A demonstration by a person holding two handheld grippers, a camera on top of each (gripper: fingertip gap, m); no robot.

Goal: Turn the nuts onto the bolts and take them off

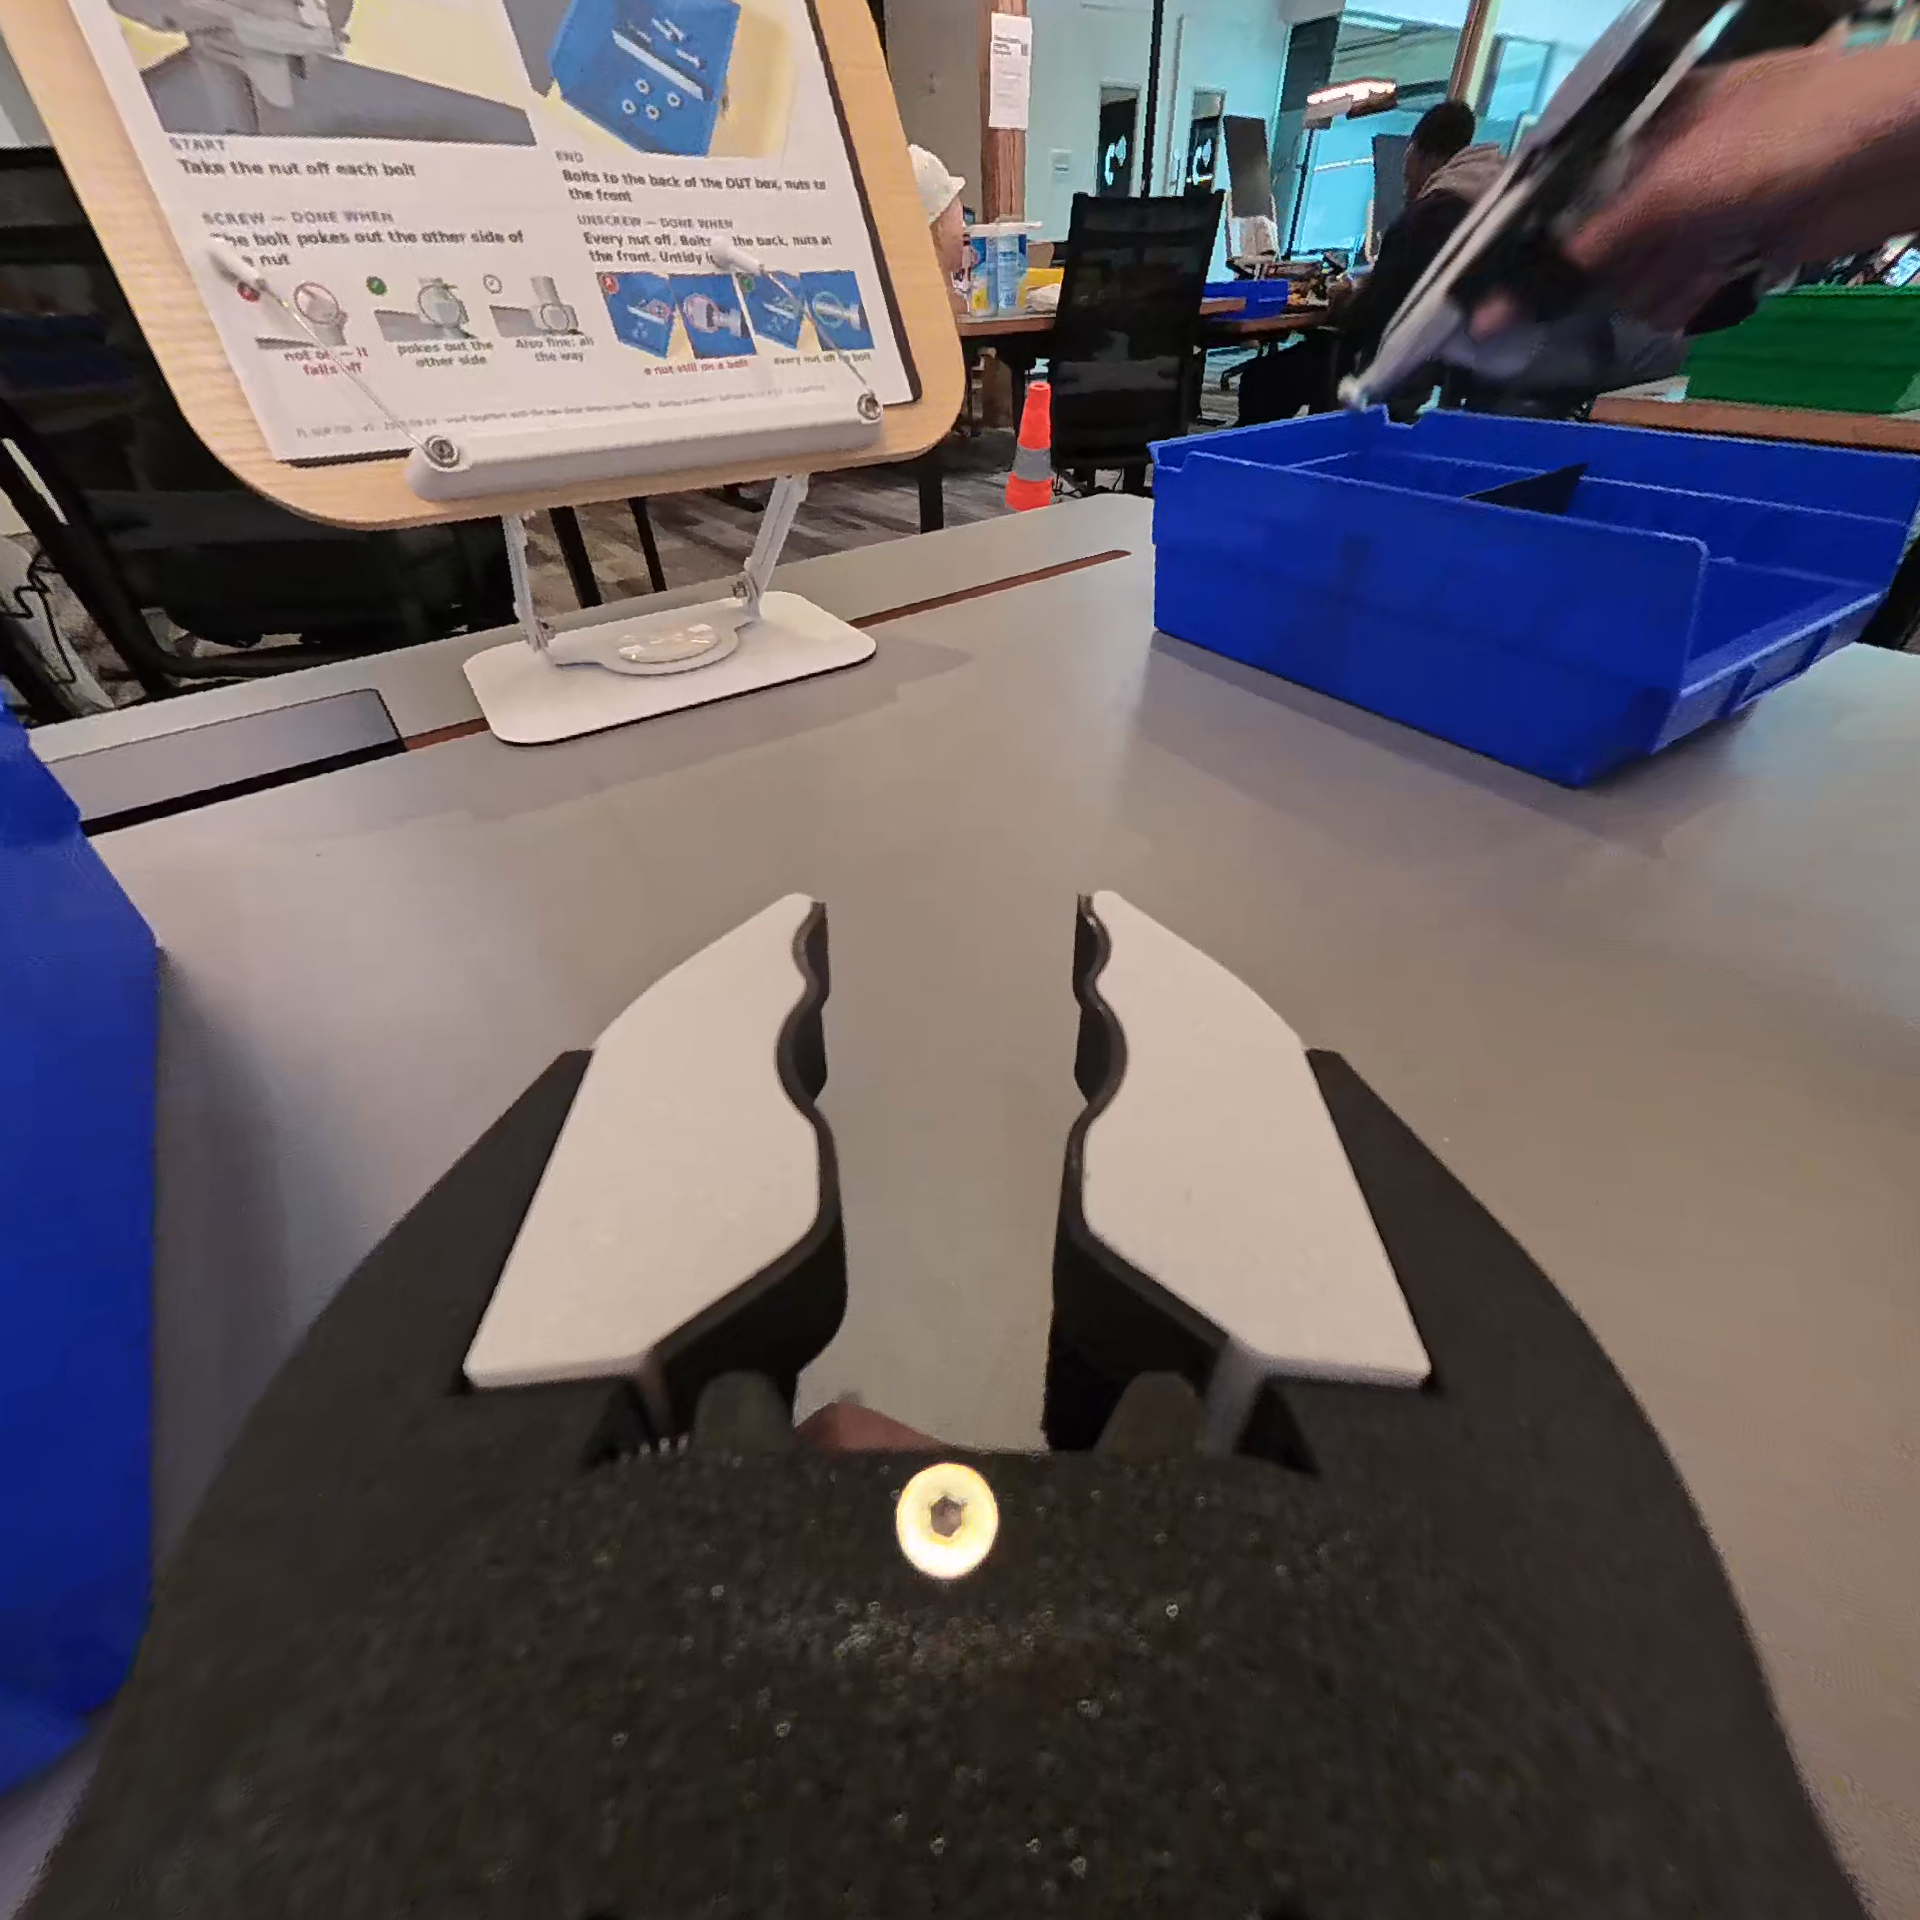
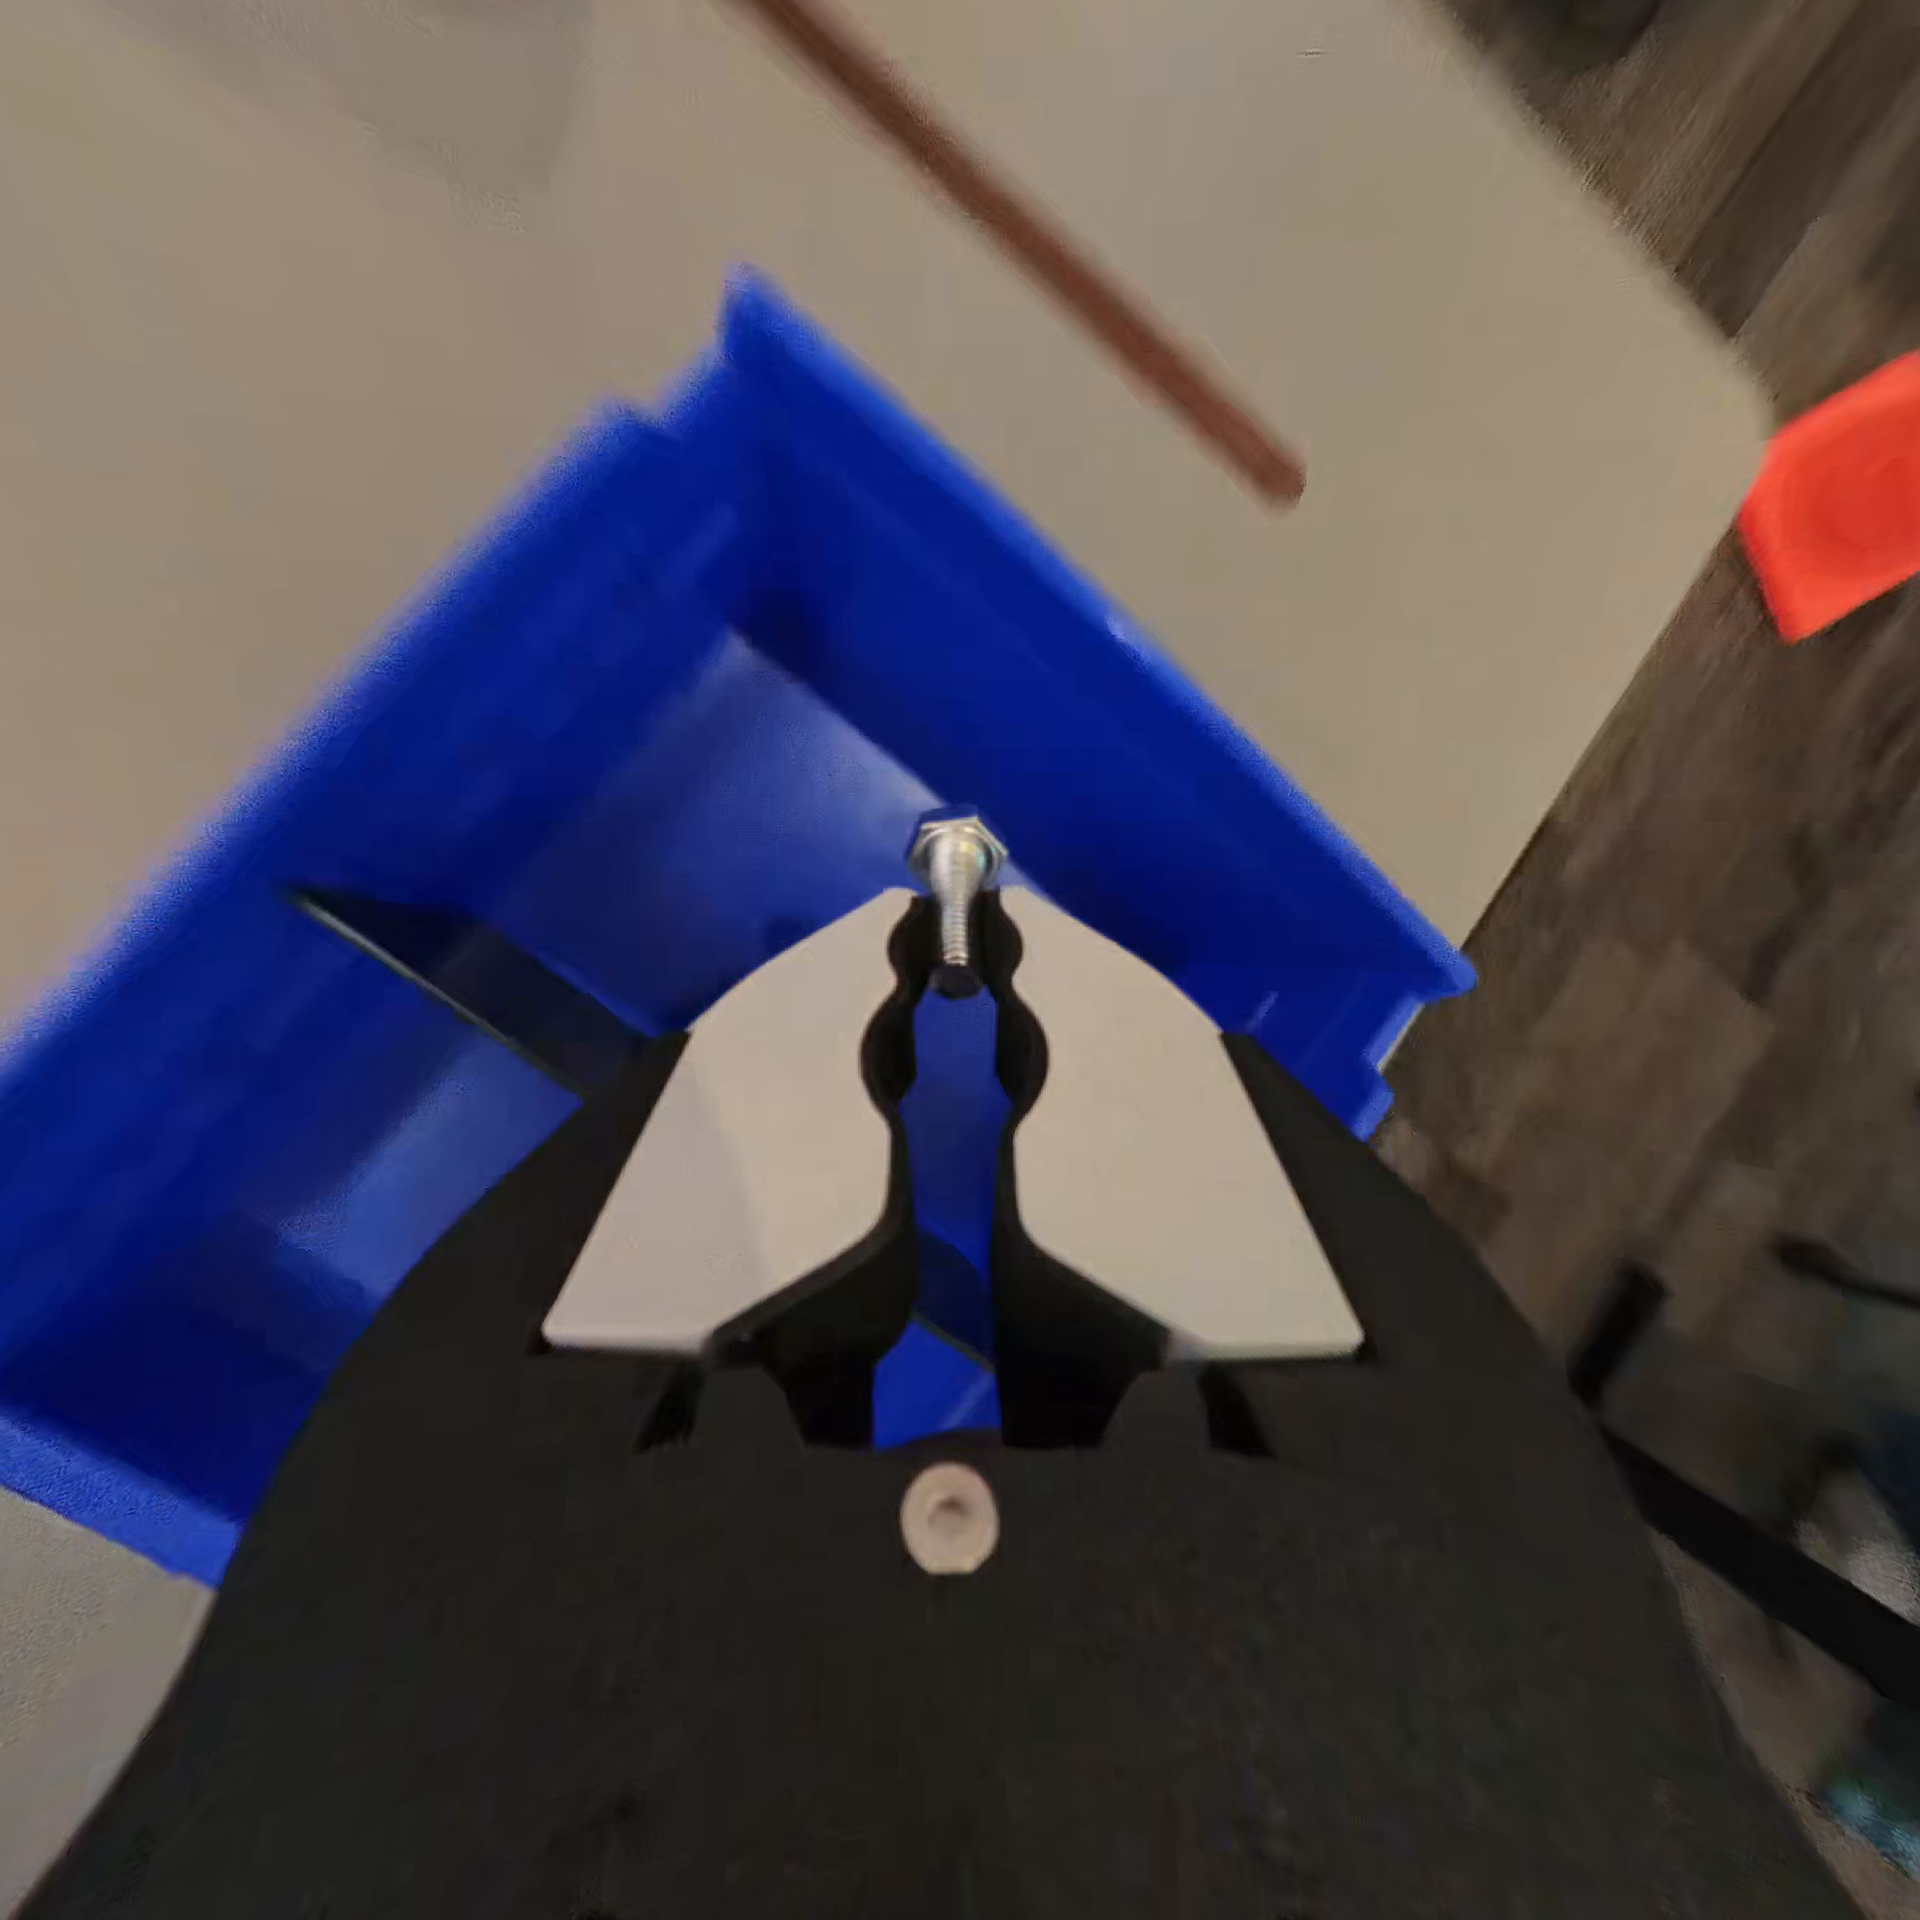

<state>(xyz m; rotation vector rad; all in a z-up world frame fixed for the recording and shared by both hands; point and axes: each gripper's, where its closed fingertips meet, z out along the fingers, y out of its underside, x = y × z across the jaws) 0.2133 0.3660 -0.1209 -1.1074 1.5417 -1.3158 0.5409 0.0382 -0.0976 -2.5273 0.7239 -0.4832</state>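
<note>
My right hand-held gripper (image 2: 951, 940) nipped on bolt (image 2: 954, 914) threads, hex end out, above blue bin (image 2: 582, 790) at counter's far right corner. Bolt light, rigid, slippery: grip shank. Left hand-held gripper (image 1: 951, 935) agape, empty.

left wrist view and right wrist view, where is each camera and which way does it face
Left wrist view: low over the grey table, facing forward past the open left gripper to an instruction board.
Right wrist view: above the blue bin, looking down; the right gripper clamps a bolt.
Shared: the blue bin; the right gripper and a hand show in the left view.
</note>
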